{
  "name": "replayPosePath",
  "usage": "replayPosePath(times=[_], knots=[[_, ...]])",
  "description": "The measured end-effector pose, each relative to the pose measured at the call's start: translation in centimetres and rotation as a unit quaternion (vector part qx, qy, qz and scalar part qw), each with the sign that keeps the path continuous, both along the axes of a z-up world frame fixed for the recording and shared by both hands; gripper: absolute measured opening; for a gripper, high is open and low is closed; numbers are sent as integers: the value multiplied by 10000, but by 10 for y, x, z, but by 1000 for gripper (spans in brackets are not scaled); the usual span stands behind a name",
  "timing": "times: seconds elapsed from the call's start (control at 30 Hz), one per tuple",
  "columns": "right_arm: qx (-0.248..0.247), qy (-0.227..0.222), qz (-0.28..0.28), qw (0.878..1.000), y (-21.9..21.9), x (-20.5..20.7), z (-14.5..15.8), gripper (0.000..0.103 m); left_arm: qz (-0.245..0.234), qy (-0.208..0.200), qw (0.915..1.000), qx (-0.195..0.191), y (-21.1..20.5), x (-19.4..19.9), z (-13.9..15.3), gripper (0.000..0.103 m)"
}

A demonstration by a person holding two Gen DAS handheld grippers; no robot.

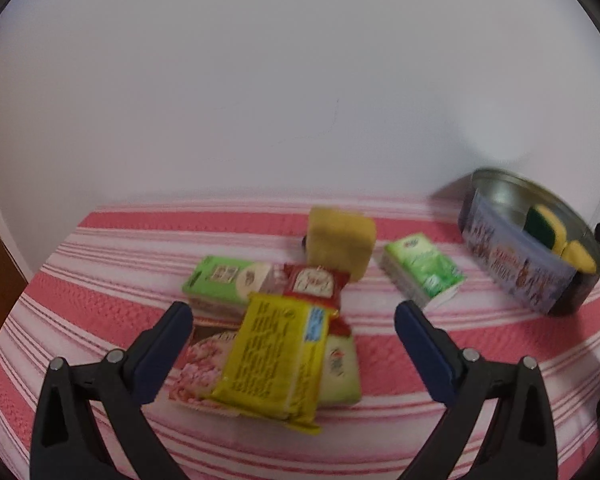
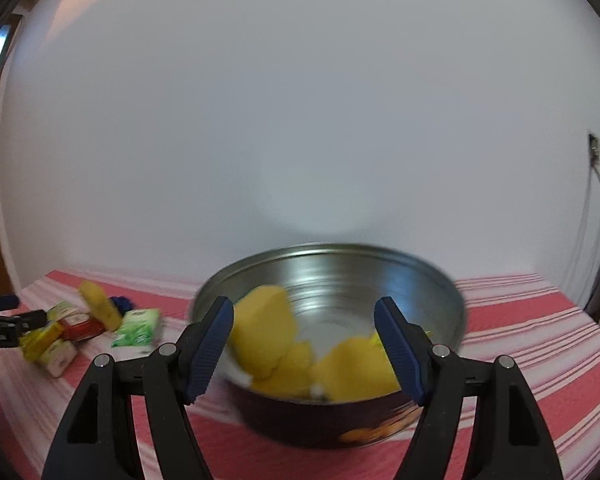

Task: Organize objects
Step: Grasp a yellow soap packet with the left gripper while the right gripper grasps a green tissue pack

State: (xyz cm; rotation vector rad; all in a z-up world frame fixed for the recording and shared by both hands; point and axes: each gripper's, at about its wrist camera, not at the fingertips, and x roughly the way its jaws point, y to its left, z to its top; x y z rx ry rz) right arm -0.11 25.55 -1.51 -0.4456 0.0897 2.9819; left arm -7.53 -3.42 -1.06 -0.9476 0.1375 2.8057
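The left hand-held gripper [image 1: 294,318] hangs open over a yellow packet [image 1: 276,364] atop a pile of packets; a round tin [image 1: 528,240] holds sponges [image 1: 556,232] at right.

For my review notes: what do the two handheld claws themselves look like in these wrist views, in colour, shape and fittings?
Both look alike. The left claw and right claw each have two black plastic arms with triangular cut-outs, joined by round silver pins. Each arm ends in a dark blue ribbed pad. No cables, markings or sleeves show on either.
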Motion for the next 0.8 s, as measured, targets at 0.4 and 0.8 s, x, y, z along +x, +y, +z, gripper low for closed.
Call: replayPosePath(times=[0.4, 0.8], knots=[[-196, -641, 1274, 9896, -98, -2, -10, 75, -58, -807, 9962, 329, -15, -19, -23, 50], [-1134, -1864, 2084, 9534, -164, -56, -42, 75, 676, -51, 9961, 559, -77, -23, 10, 49]])
